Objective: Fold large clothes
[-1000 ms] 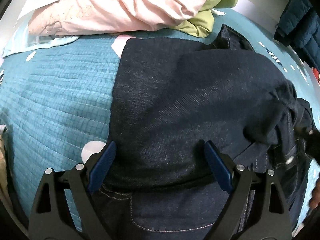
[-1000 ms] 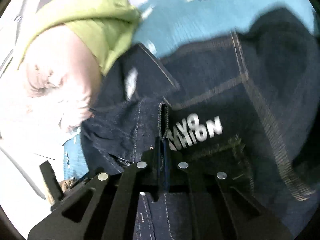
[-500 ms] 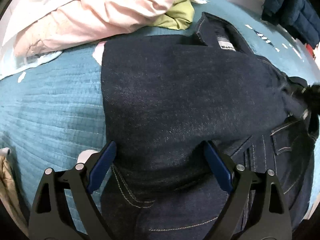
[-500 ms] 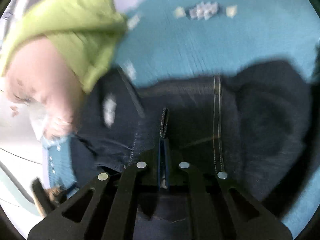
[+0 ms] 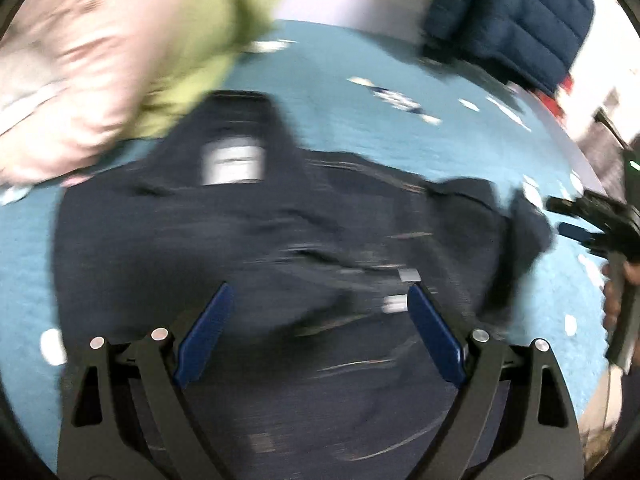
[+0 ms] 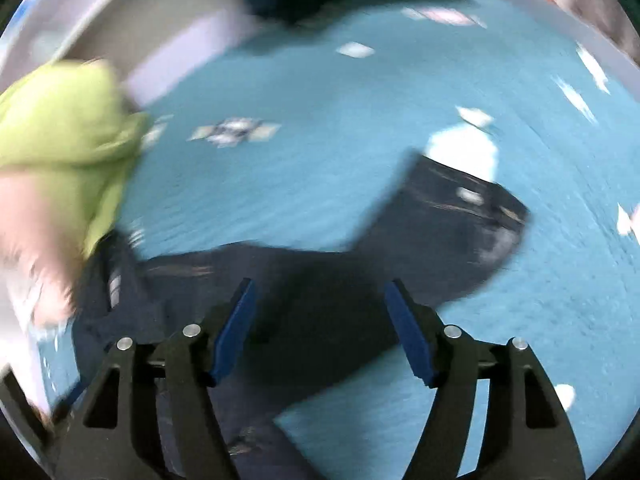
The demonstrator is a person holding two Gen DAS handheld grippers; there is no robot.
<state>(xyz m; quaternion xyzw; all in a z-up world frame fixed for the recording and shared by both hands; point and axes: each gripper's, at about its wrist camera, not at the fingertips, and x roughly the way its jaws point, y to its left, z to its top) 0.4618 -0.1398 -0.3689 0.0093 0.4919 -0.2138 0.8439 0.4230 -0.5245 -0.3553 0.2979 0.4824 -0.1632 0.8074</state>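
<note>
A dark denim jacket (image 5: pixel 248 248) lies on the teal bedspread (image 5: pixel 360 120), collar with a white label (image 5: pixel 232 160) at the far side. My left gripper (image 5: pixel 320 320) is open above the jacket's body, holding nothing. In the right wrist view one sleeve (image 6: pixel 460 216) stretches out to the right over the bedspread (image 6: pixel 300 160). My right gripper (image 6: pixel 320 320) is open and empty above the sleeve's near part. It also shows at the right edge of the left wrist view (image 5: pixel 592 220), beside the sleeve end. Both views are blurred.
A pink quilt (image 5: pixel 80 60) and a green garment (image 5: pixel 208 40) are piled at the far left. A navy puffer jacket (image 5: pixel 512 12) lies at the far right. The green garment (image 6: pixel 68 132) also shows at the left of the right wrist view.
My right gripper has opened and let go of the denim sleeve, which now lies spread out to the right. My left gripper has stayed open and swung right and back from the jacket.
</note>
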